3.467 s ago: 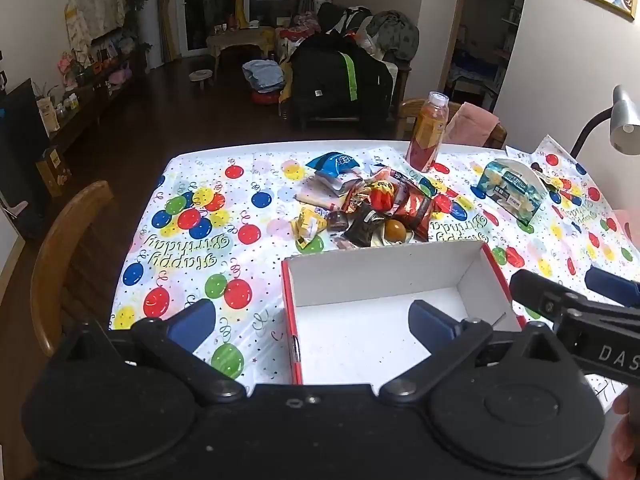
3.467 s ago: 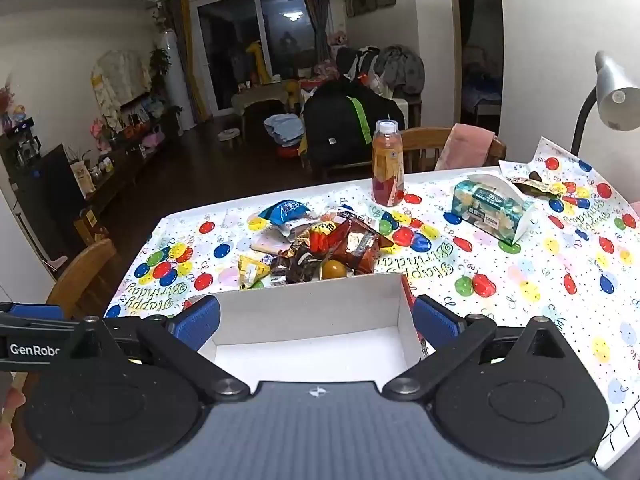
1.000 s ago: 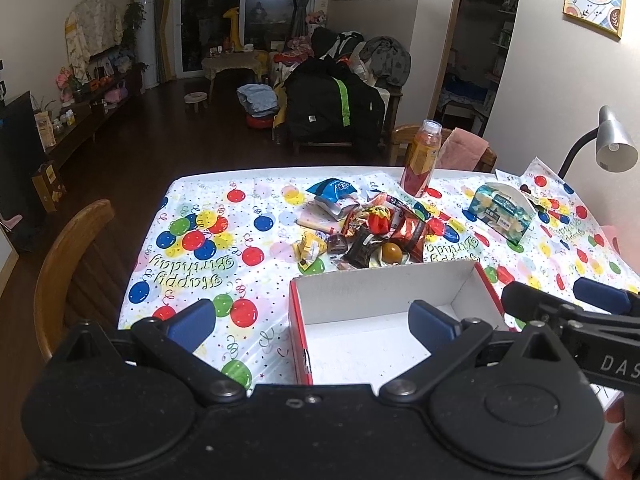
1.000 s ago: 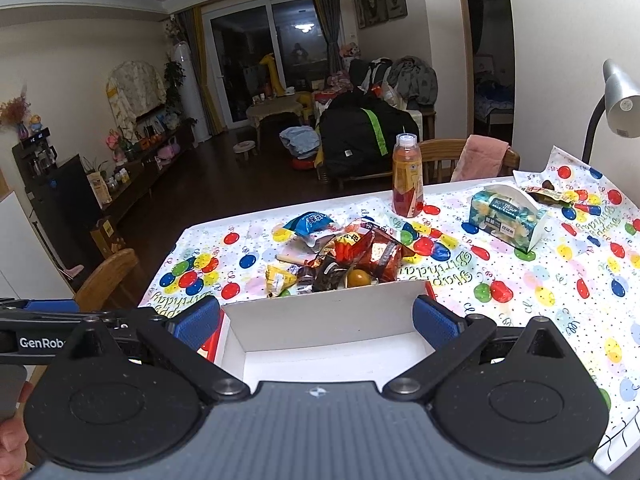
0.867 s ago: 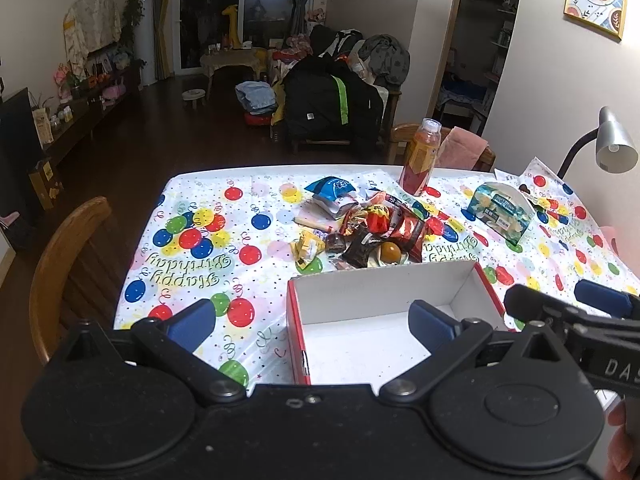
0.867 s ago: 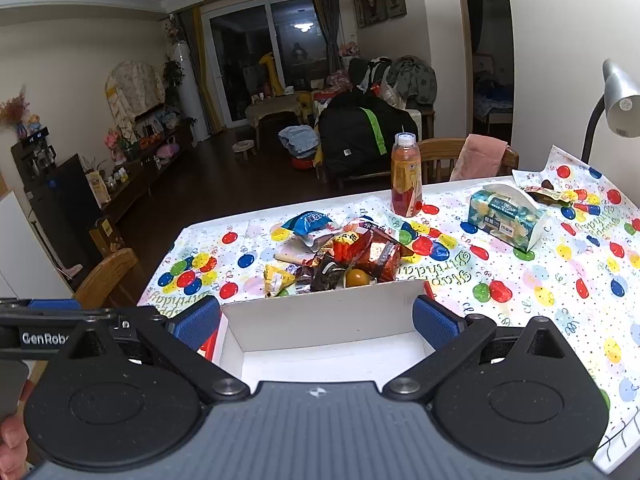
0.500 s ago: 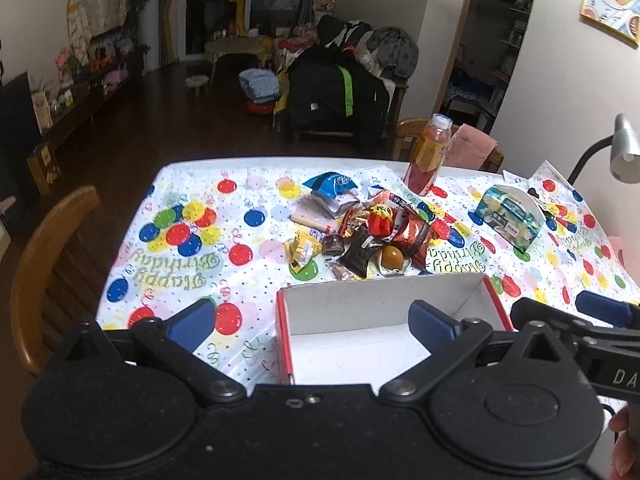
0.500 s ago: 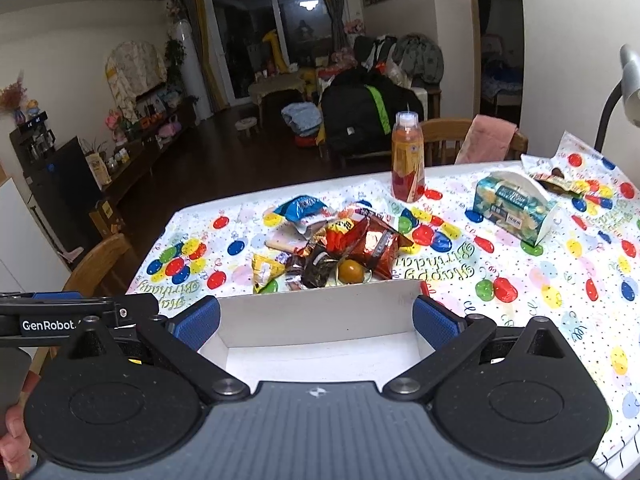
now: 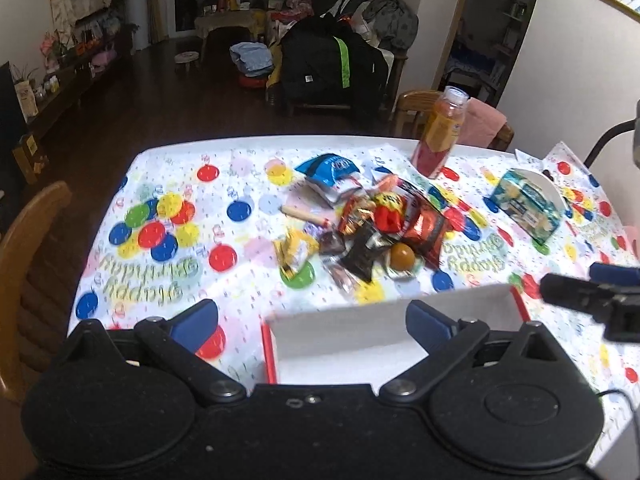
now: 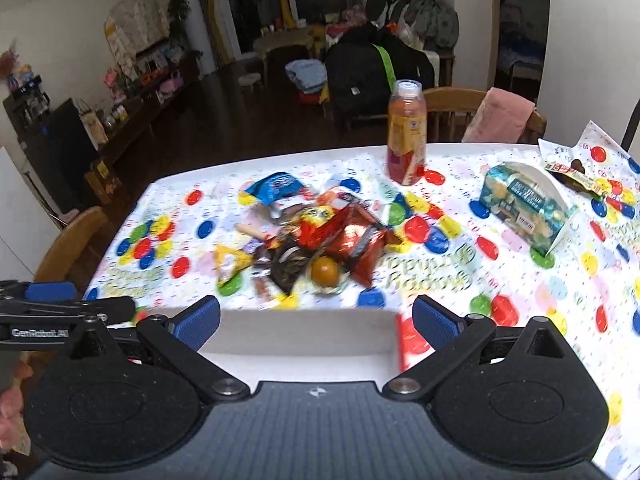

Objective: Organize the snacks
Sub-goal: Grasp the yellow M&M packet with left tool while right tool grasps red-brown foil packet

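Your left gripper point(image 9: 312, 322) is spread wide and holds nothing; its 2 blue fingers point(image 9: 195, 325) hang above the near part of the table point(image 9: 248, 184), which is covered with a balloon-print birthday cloth. Your right gripper point(image 10: 316, 320) is also spread wide with nothing between its pads point(image 10: 434, 322).

Directly in front of both grippers sits the white box point(image 9: 384, 330) with red outer sides, open on top, and the part of its inside that you can see has nothing in it. Just behind the box's far wall lies the snack pile point(image 9: 368, 220) in the middle of the table: a blue packet point(image 9: 328, 166) at the far side, red and dark wrappers in the centre, a yellow packet point(image 9: 296, 250) on the left, and a small orange ball point(image 9: 402, 256) nearest to the box.

Behind the pile a juice bottle point(image 10: 406, 132) stands upright. To the right, well apart from the snacks, sits a tissue pack point(image 10: 524, 204). Both views are a little blurred.
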Tool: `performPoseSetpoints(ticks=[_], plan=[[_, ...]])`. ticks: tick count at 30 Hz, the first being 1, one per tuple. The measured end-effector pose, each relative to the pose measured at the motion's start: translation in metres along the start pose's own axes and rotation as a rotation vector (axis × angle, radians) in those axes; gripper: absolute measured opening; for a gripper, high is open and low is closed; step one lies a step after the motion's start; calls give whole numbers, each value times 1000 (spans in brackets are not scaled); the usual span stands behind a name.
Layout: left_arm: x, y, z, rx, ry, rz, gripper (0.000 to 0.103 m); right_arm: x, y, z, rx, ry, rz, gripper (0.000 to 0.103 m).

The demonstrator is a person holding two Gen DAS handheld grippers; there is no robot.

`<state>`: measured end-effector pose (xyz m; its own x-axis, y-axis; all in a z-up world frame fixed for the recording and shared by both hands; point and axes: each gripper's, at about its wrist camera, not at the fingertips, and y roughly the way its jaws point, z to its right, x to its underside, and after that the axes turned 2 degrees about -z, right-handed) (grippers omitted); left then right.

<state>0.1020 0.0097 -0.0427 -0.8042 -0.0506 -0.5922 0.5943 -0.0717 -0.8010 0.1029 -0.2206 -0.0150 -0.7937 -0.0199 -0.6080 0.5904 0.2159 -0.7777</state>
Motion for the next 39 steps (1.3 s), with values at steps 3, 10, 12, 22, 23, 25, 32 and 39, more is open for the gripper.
performPoseSetpoints(ticks=[3, 10, 12, 22, 23, 25, 32, 39], plan=[[-17, 12, -3, 2, 5, -4, 99, -23, 15, 15, 7, 20, -22, 103], [-55, 45, -12, -4, 9, -37, 98, -70, 61, 41, 11, 92, -104, 103], [-64, 57, -13, -2, 19, -54, 97, -80, 77, 45, 15, 107, -121, 103], [-93, 124, -23, 25, -1, -175, 92, -106, 158, 58, 54, 187, -203, 100], [-94, 131, -24, 25, -2, -187, 89, -107, 166, 59, 56, 196, -214, 98], [-97, 147, -25, 24, -5, -215, 88, -108, 181, 62, 58, 216, -243, 95], [-95, 197, -31, 13, -28, -312, 79, -106, 223, 65, 82, 270, -308, 91], [-87, 226, -29, 18, -24, -372, 73, -98, 249, 70, 122, 315, -353, 90]])
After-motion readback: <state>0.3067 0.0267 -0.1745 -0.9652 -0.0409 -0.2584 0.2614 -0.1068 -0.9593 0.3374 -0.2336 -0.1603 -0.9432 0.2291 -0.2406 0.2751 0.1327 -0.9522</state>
